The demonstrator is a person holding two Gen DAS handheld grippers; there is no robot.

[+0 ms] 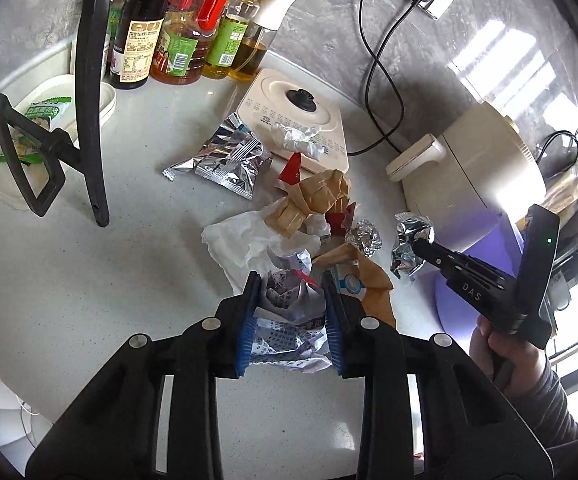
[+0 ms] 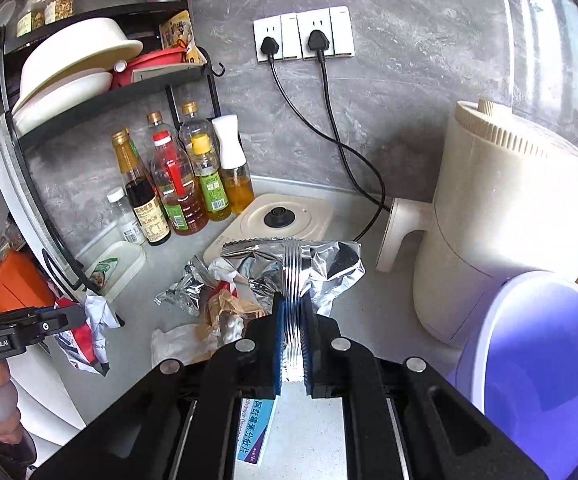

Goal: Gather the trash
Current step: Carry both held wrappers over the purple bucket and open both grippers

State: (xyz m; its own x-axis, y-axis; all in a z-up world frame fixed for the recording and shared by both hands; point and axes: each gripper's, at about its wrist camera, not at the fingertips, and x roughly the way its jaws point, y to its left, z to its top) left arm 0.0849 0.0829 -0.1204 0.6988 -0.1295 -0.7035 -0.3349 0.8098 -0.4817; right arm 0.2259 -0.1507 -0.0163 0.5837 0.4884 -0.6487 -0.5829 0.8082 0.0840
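Blue-padded left gripper (image 1: 291,320) is clamped on a crumpled printed wrapper (image 1: 289,312), pads pressing both sides, wrapper just clear of the counter (image 1: 109,280). Right gripper (image 2: 293,336) is pinched tight on the crimped seam of a silver foil bag (image 2: 309,264), bag lifted off the surface (same bag shows dangling at its tip in the left view).

Step in hand, as I read it: both pieces picked, transfer to the purple bin (image 2: 541,360) comes next. Bin sits just right of the right gripper, beside the cream appliance (image 2: 509,220).

Next move calls for:
- swing right gripper over the bin mouth, release only once the foil is inside the rim
- left has the longer carry, across the remaining pile; keep the wrapper high enough not to drag it

Still on the counter: brown paper wad (image 1: 317,204), white tissue (image 1: 245,240), small foil ball (image 1: 367,236), second foil bag (image 1: 229,164), a tissue clump on the cream scale-like base (image 1: 301,120). Several more trips, I'd guess.
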